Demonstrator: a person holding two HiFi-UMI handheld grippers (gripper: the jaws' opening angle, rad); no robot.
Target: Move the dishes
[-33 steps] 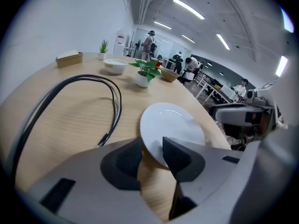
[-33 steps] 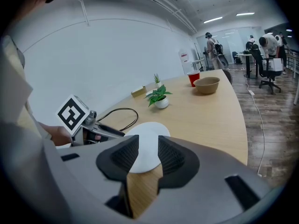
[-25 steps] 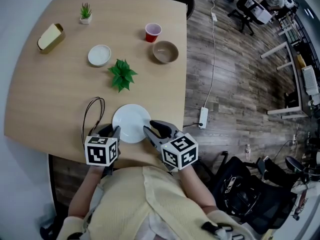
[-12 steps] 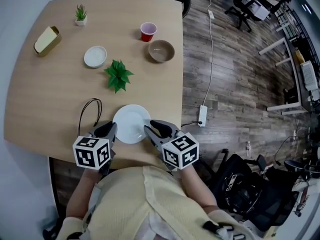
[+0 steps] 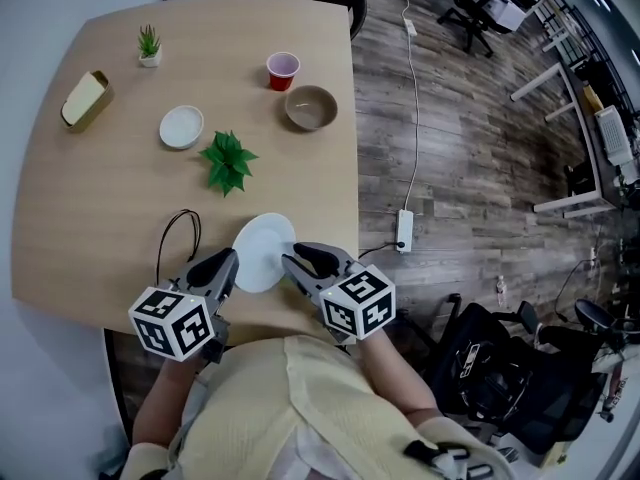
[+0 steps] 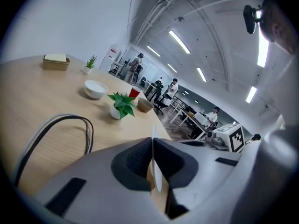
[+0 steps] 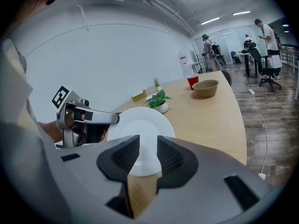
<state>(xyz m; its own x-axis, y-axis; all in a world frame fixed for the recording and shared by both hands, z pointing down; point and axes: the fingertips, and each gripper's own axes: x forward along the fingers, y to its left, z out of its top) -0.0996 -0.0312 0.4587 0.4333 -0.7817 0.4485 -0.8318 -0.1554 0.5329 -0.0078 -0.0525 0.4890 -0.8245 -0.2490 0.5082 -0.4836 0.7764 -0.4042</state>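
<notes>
1. At the near edge of the light wooden table (image 5: 100, 198), a round white plate (image 5: 262, 253) stands tilted between the two grippers. Its left rim is raised and its upper face is turned to the right.
2. The left gripper (image 5: 228, 261) has just been closing its jaws. The dark pads are now pressed together on the plate's left rim, which its own view shows as a thin white edge.
3. The right gripper (image 5: 290, 260) has its jaws partly apart and grips nothing. In its own view the plate's broad face shows beyond the gap, not inside it.
4. The plate lies straight ahead of the right gripper, just beside its tips, but face-on. Only the left gripper meets the rim edge-on. The tilt axis runs away from the person.
5. Judged from this, the left hand alone carries the plate. The right could take the lower rim if it came at it edgewise. Whether that rim touches the table cannot be told.
6. Well beyond wait a tan ceramic bowl (image 5: 310, 108) and a small white bowl (image 5: 181, 126).
</notes>
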